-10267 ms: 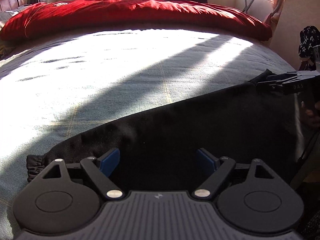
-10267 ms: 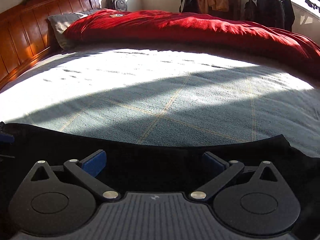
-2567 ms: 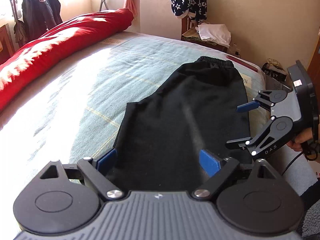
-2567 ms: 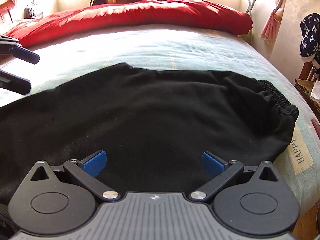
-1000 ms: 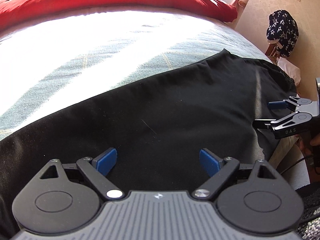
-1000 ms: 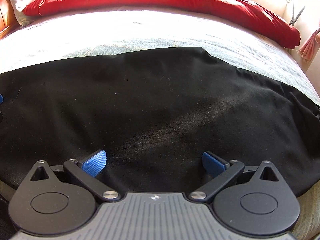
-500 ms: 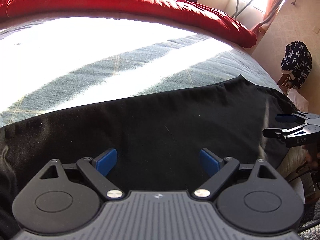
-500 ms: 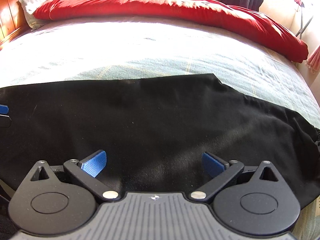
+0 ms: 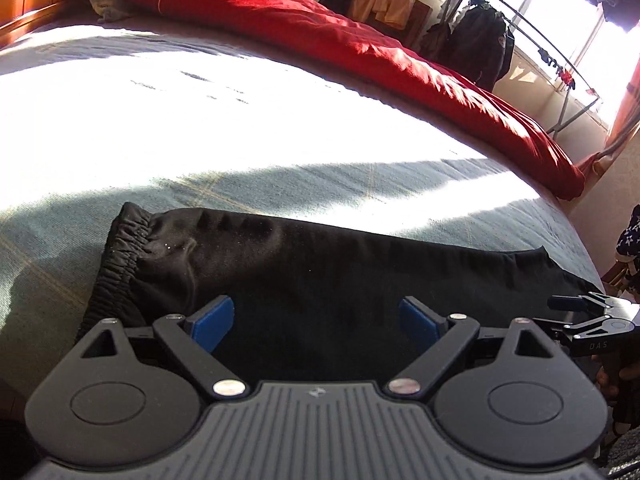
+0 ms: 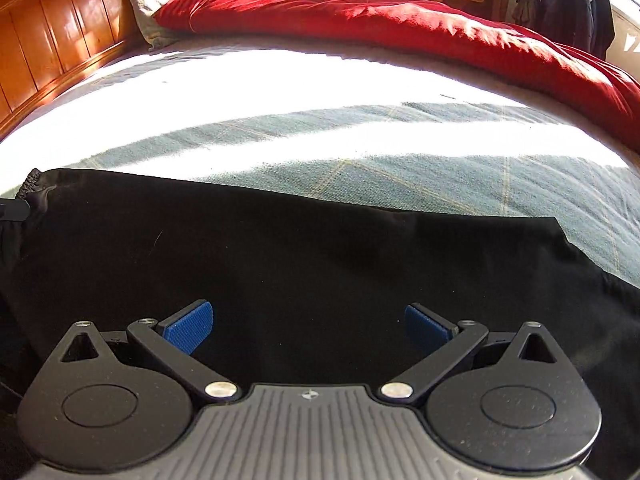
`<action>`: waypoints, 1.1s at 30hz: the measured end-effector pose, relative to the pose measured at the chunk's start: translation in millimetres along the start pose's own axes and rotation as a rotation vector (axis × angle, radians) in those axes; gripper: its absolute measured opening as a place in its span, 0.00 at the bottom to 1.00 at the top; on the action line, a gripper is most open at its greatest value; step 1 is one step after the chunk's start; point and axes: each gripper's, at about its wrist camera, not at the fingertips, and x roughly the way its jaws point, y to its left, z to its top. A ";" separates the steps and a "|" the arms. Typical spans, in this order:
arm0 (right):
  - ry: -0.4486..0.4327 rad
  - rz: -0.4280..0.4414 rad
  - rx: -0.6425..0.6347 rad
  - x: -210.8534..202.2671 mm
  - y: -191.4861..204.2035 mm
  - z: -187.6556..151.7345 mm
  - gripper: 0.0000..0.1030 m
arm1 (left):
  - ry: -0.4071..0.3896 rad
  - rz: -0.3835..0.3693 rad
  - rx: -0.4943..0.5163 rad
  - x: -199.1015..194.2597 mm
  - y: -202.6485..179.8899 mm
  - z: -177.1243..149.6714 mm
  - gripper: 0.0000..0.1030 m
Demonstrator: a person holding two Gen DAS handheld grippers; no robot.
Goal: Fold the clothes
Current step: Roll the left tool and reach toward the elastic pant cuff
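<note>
Two grippers over the bed, left gripper and right gripper both with jaws spread wide, nothing pinched. Black pants lie flat right under and ahead of both jaws, elastic cuff off left of the left jaws

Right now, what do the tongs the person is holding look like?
Both are matte black. The left tongs and right tongs each have two angled arms tipped with blue ribbed pads, silver pivot screws, two round black discs and a grey ridged body with a small logo. In the left view, white letters "DAS" mark the side of the right tongs. No sleeves show.
</note>
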 end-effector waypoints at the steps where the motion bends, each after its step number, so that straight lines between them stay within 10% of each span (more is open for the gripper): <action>1: 0.000 0.015 -0.009 1.8 2.5 3.8 1.00 | -0.032 0.022 -0.033 -8.9 10.6 1.4 0.87; 6: -0.006 0.105 -0.006 6.5 10.1 20.8 1.00 | -0.146 0.079 -0.242 -35.7 68.0 2.3 0.87; 15: 0.058 0.132 -0.012 20.3 25.8 32.1 1.00 | -0.149 -0.140 -0.607 -11.9 147.1 -19.0 0.87; 33: 0.108 0.129 -0.094 35.0 75.8 50.6 1.00 | 0.151 -0.327 -0.473 37.9 163.2 -8.1 0.91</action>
